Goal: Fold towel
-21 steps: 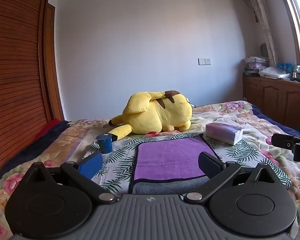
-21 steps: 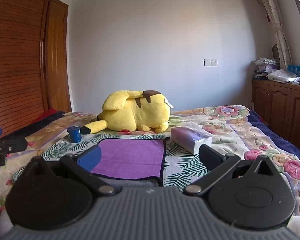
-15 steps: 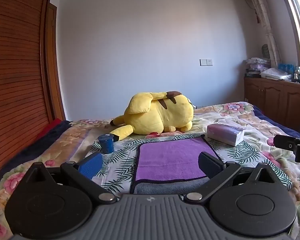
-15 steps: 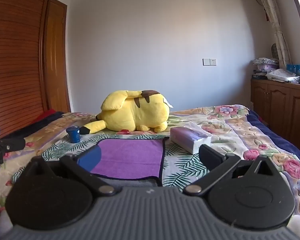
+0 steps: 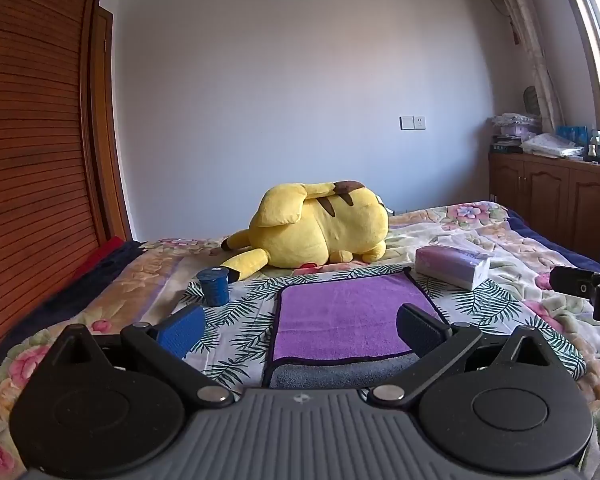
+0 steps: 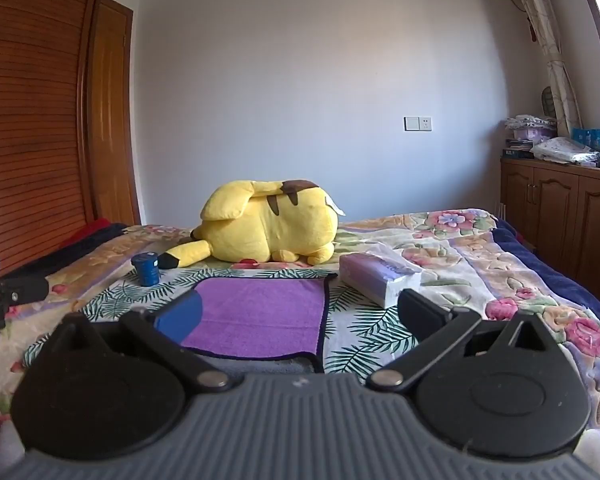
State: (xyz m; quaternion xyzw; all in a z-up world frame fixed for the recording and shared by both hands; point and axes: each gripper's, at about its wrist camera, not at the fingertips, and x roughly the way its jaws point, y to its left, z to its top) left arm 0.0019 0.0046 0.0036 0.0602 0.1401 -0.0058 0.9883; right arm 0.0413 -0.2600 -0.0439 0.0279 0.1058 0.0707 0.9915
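Observation:
A purple towel (image 5: 342, 314) with a dark edge lies flat on the floral bedspread, folded over a grey layer (image 5: 340, 374) that shows at its near edge. It also shows in the right wrist view (image 6: 260, 316). My left gripper (image 5: 300, 326) is open and empty, hovering just before the towel's near edge. My right gripper (image 6: 300, 316) is open and empty, over the towel's near right part. The right gripper's tip shows at the right of the left wrist view (image 5: 584, 288); the left gripper's tip shows at the left of the right wrist view (image 6: 8, 296).
A yellow plush toy (image 5: 316, 226) lies behind the towel. A small blue cup (image 5: 213, 287) stands to the towel's left. A tissue pack (image 5: 452, 266) lies to its right. A wooden wardrobe (image 5: 32, 160) is at the left, a cabinet (image 5: 556, 204) at the right.
Both views have shifted slightly; the grippers have risen or tilted a little. Both stay open and the towel has not moved.

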